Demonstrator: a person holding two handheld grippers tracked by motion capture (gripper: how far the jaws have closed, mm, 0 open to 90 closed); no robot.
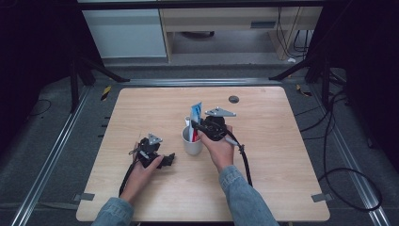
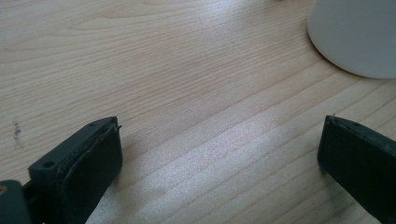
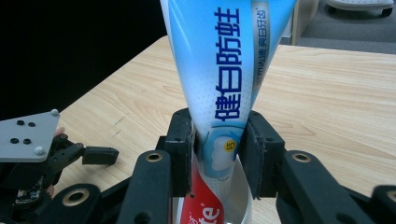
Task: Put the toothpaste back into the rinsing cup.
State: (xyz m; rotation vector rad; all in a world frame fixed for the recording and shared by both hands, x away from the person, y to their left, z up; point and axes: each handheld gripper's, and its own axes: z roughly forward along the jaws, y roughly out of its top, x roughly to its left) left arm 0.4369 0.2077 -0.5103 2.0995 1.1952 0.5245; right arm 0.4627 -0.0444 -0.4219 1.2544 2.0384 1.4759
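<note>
A: Start from the left. How does the left hand (image 1: pixel 141 172) stand?

B: The forearm comes in from the bottom edge in a denim sleeve (image 1: pixel 112 212) and leans forward and a little to the right. The hand wraps the left gripper (image 1: pixel 164 159) low over the table (image 1: pixel 282 188), jaws pointing right, toward the cup (image 1: pixel 192 146). Its grey plate (image 1: pixel 154 138) sits on top.

A: And its jaws?

B: Spread wide, with nothing between them. In the left gripper view there is bare wood in the gap, and the rounded white side of the cup is ahead and to the right of the jaws, near but not touching.

A: Now the right side.

B: The right hand (image 1: pixel 219 148) comes from the bottom too, forearm leaning forward and left. It holds the right gripper (image 3: pixel 217 154) higher, just above the cup's mouth, the jaws pointing left.

A: What are they doing?

B: They are closed on the tube (image 3: pixel 224 79) of toothpaste, one pad pressed on each side of it. The tube stands almost upright: its red lower part goes down below the jaws into the cup, and its wide blue and white end rises above them.

A: Anything else near?

B: In the right gripper view the left gripper is seen down to the left of the jaws, well apart from the tube. A dark round spot (image 1: pixel 234 99) is on the table beyond the right gripper.
</note>
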